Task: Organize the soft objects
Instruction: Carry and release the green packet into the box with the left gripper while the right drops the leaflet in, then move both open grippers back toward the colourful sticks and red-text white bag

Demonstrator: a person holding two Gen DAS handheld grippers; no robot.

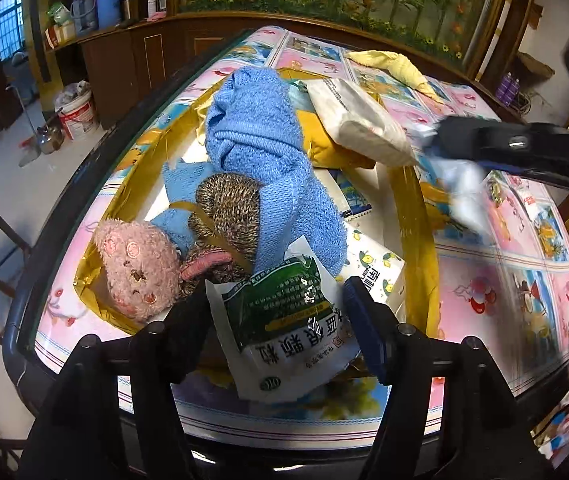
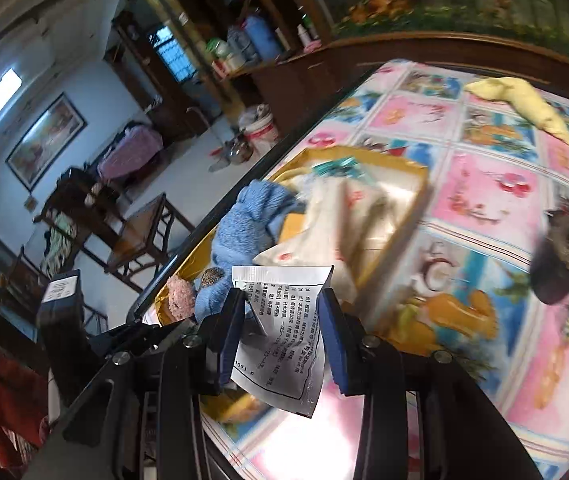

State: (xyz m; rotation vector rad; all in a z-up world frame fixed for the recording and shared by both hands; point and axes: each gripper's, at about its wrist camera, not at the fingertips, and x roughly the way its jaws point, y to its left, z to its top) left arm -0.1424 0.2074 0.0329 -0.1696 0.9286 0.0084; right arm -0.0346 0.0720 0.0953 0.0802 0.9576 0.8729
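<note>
Far left of the left gripper (image 1: 280, 312) a pink plush toy (image 1: 136, 272) lies in the gold tray (image 1: 424, 240), touching a brown knitted toy (image 1: 224, 208), with a blue towel (image 1: 260, 148) draped over them straight ahead of the fingers. The left gripper pinches a green-and-white sachet (image 1: 280, 320) just above the tray's near edge. Ahead and to its right a white pouch (image 1: 360, 120) leans on the tray's far rim, and further right a yellow cloth (image 1: 400, 68) sits on the table (image 1: 504, 280). Right gripper (image 2: 280, 336) is clamped on a white printed sachet (image 2: 284, 332), tray ahead of it; a blurry dark object (image 2: 564, 252) sits off to its right
</note>
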